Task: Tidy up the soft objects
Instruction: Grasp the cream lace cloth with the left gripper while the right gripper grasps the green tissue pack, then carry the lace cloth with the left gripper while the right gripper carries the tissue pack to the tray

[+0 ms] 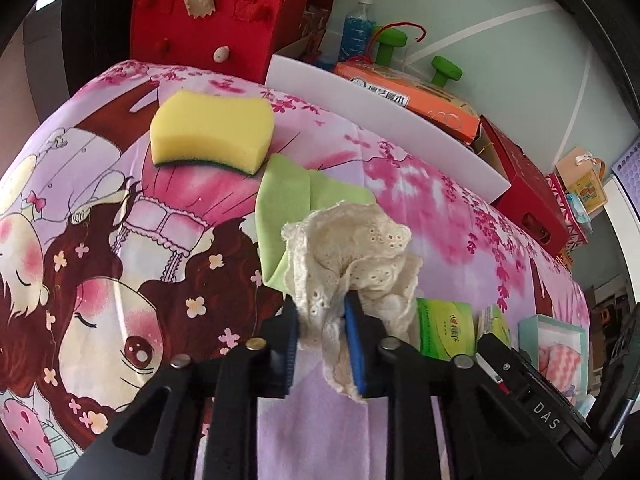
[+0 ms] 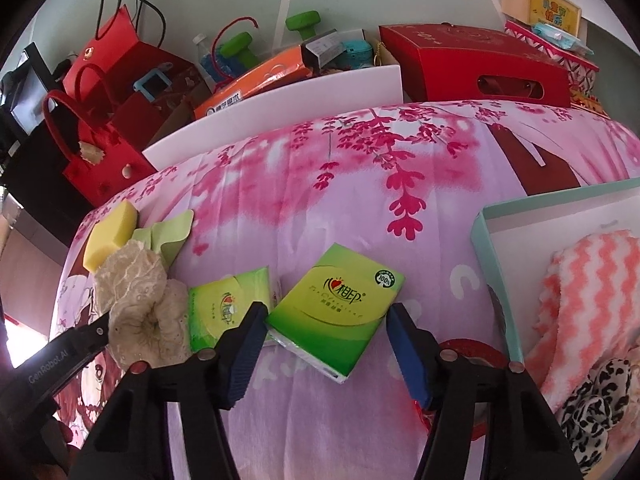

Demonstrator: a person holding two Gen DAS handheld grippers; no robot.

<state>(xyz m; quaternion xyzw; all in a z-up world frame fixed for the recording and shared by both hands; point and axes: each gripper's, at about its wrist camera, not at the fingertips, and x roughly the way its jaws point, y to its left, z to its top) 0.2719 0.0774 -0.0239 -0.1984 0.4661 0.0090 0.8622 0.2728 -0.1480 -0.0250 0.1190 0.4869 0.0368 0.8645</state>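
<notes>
A home is showing here, most likely a bedroom — a cartoon-printed pink bedsheet (image 2: 360, 184) is covering the soft surface, and household clutter is piling up along the wall: red gift bags (image 1: 208, 20), a red box (image 2: 476, 64), green dumbbells (image 1: 444, 70) and a water bottle (image 1: 358, 28).

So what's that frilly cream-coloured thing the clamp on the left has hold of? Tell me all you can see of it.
It looks like a cream lace scrunchie, a ring of ruffled eyelet fabric with scalloped edges, soft and crumpled. The left hand-held gripper is shut on one bunched fold of it, between its blue pads. The rest blooms out above the pads, partly over a light green cloth on the pink cartoon bedsheet. From the right wrist view its gathered centre hole shows, and it lies next to a small green tissue pack.
</notes>
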